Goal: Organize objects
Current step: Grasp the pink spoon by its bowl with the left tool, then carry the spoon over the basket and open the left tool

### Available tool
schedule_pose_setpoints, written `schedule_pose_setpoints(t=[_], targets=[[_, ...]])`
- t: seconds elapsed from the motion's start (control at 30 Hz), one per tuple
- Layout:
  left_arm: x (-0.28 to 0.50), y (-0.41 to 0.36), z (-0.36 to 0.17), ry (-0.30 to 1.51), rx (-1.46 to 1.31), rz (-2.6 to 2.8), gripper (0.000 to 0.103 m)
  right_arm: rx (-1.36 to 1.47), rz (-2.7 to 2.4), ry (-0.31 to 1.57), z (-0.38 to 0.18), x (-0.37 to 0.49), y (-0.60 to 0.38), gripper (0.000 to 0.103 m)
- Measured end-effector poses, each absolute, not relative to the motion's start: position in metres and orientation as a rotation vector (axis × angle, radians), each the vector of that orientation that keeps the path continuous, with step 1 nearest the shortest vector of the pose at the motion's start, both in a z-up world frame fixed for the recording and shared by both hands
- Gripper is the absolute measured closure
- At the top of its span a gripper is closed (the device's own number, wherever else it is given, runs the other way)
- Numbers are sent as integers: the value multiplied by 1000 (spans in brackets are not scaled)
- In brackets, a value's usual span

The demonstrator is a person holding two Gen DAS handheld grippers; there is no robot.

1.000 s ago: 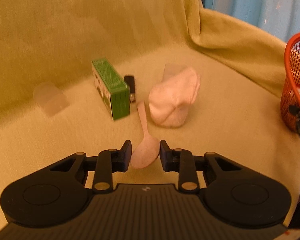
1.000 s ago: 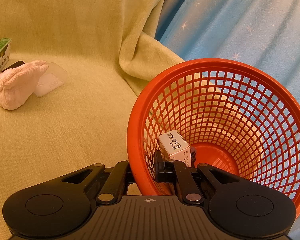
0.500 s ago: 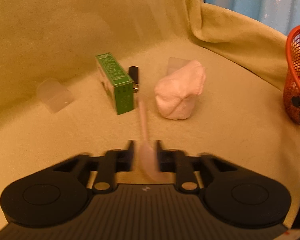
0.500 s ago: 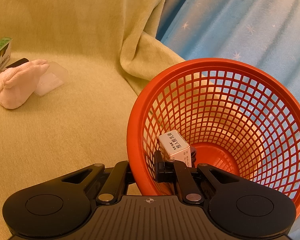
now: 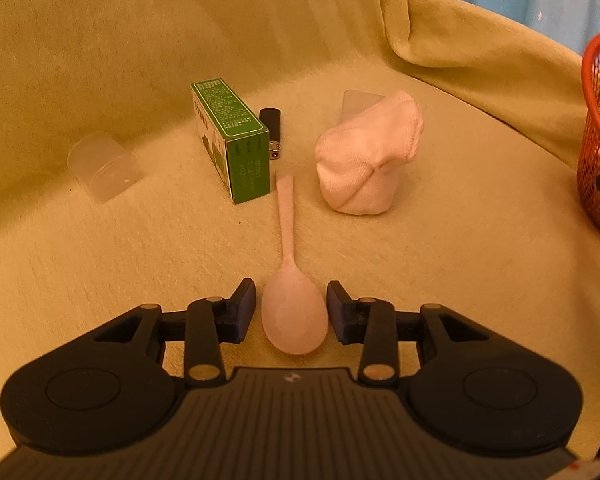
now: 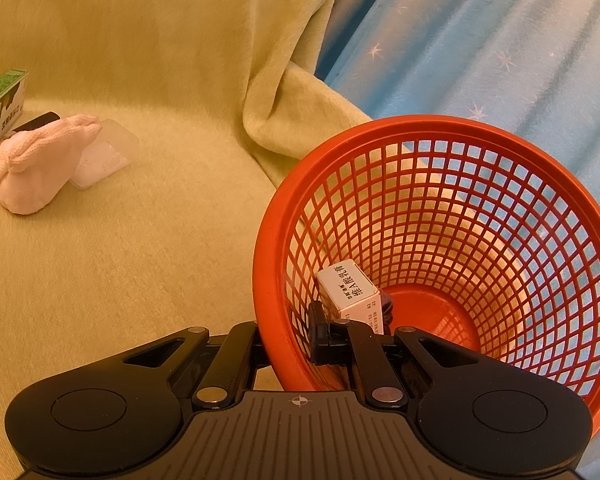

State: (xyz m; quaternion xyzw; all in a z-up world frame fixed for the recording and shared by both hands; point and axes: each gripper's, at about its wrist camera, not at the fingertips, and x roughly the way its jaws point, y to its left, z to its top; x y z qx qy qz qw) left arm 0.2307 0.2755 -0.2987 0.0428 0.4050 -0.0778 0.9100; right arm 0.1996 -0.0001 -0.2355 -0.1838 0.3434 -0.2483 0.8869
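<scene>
A pale pink plastic spoon (image 5: 287,220) lies flat on the yellow blanket, its bowl between the fingers of my left gripper (image 5: 291,304). The jaws are opening and a thin gap shows on each side of the bowl. Beyond the handle stand a green box (image 5: 230,136), a black lighter (image 5: 272,130) and a rolled pink sock (image 5: 364,160). My right gripper (image 6: 288,340) is shut on the near wall of the orange mesh basket (image 6: 268,248), one finger outside and one inside. A white box (image 6: 350,288) lies in the basket.
A clear plastic cup (image 5: 102,166) lies on its side at the left. A clear flat packet (image 6: 104,156) rests behind the sock. The blanket rises into a backrest and a fold (image 5: 480,52) at the right. A blue starred curtain (image 6: 480,40) hangs behind the basket.
The left jaws have spread apart, and the spoon, tilted between them before, now lies flat on the blanket. The left view has shifted slightly. The right gripper and basket are unchanged.
</scene>
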Motion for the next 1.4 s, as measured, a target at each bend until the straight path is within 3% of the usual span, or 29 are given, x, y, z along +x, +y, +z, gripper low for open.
schedule_pose_setpoints(t=[0.1, 0.47, 1.07, 1.4], targets=[[230, 275, -299, 839, 100, -165, 75, -384, -516, 715, -235, 200, 0, 99], [224, 277, -278, 780, 65, -173, 76, -386, -514, 717, -235, 200, -1, 99], [250, 255, -180, 658, 19, -452, 76, -380, -514, 713, -233, 202, -2, 99], [256, 205, -135, 639, 160, -852, 76, -374, -515, 710, -233, 204, -2, 99]])
